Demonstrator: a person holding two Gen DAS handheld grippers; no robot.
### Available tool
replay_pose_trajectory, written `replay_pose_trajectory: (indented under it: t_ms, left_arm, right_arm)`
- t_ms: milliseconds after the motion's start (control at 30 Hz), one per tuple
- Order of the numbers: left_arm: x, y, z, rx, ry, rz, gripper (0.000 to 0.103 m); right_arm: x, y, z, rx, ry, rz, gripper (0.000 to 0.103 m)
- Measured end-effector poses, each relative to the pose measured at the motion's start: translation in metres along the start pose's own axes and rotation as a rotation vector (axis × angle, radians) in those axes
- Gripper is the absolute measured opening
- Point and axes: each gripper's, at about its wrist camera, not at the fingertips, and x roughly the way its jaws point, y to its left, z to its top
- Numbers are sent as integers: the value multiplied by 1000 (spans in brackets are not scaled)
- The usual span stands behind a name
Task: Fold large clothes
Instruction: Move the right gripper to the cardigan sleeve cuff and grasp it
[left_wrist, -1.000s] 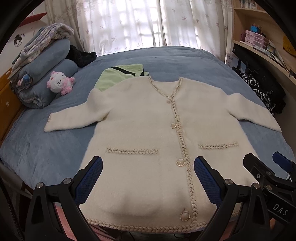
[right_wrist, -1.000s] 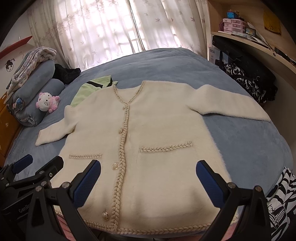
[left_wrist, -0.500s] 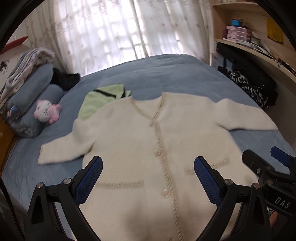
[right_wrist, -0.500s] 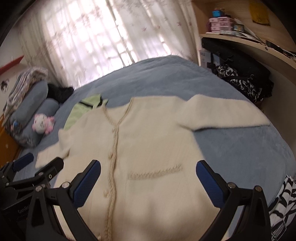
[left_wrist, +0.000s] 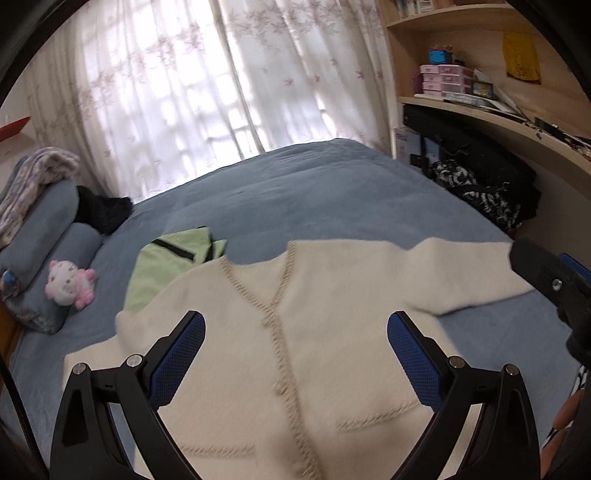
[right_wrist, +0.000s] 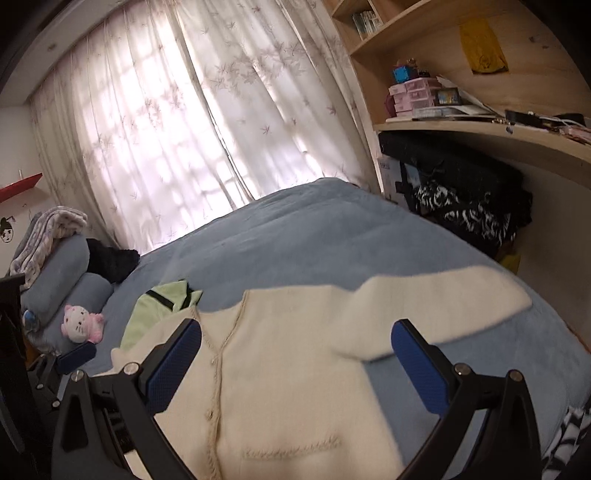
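A cream cardigan (left_wrist: 325, 354) with braided trim and pearl-like buttons lies spread face-up and buttoned on a blue bed (left_wrist: 314, 199), both sleeves stretched out to the sides, the right-side sleeve (right_wrist: 436, 306) reaching toward the bed's edge. The left hand-held gripper (left_wrist: 295, 354) hangs above the cardigan's chest with its blue-padded fingers (left_wrist: 177, 358) spread wide and grasping nothing; the right hand-held gripper (right_wrist: 295, 365) hovers likewise over the garment, its jaws released and empty, one blue pad (right_wrist: 421, 369) above the spot where sleeve meets body. In the left wrist view, the other gripper's black frame shows at the right edge. A light-green garment (left_wrist: 166, 266) with black trim lies partly tucked under the cardigan's shoulder near the neckline. Farther toward the head of the bed, a pink-and-white plush toy (left_wrist: 70, 284) rests against rolled blue bolsters (left_wrist: 48, 225), with a folded patterned blanket (left_wrist: 33, 181) on top and a dark fuzzy item (left_wrist: 103, 214) beside them. Sheer floral curtains (left_wrist: 192, 92) glow with daylight behind the bed, and a wooden shelf (right_wrist: 480, 129) with small pink boxes (right_wrist: 410, 96) runs along the wall, above black-and-white patterned bags (right_wrist: 465, 214).
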Motion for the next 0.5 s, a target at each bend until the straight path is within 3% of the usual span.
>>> replay_pose_trajectory:
  t_ms: [167, 400, 500]
  left_arm:
    - [30, -17, 30, -7, -4, -53, 98]
    - [86, -44, 53, -50, 52, -95, 98]
    - [111, -56, 56, -81, 77, -129, 98]
  right_arm:
    - [21, -6, 23, -50, 36, -16, 103]
    - [61, -42, 43, -100, 69, -189, 103]
    - [85, -69, 41, -85, 129, -262, 103]
